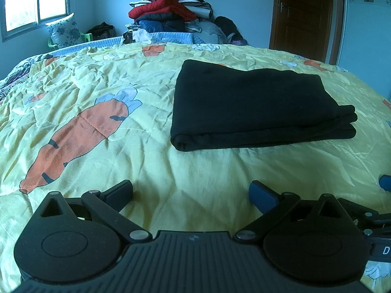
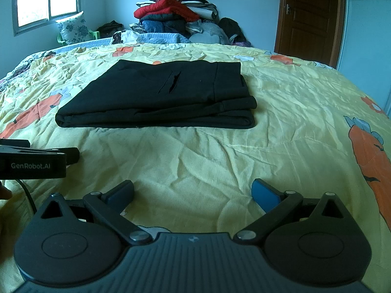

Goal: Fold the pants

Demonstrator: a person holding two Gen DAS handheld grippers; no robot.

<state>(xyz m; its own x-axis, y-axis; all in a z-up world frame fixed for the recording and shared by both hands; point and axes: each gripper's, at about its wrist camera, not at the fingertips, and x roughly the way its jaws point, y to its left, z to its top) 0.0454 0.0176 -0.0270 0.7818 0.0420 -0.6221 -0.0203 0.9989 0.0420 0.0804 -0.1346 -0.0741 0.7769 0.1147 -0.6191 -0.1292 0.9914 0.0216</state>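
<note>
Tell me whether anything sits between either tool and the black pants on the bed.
Nothing visible does. Only bare yellow bedspread lies between the open right tool and the folded black pants. The open left tool also faces the pants across bare cover. Both tools hold nothing.

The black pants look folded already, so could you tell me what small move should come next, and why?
Probably just draw both grippers back and stop. The pants lie as a neat stacked rectangle on the yellow bedspread, and the left gripper and right gripper are open, empty and short of the cloth.
</note>
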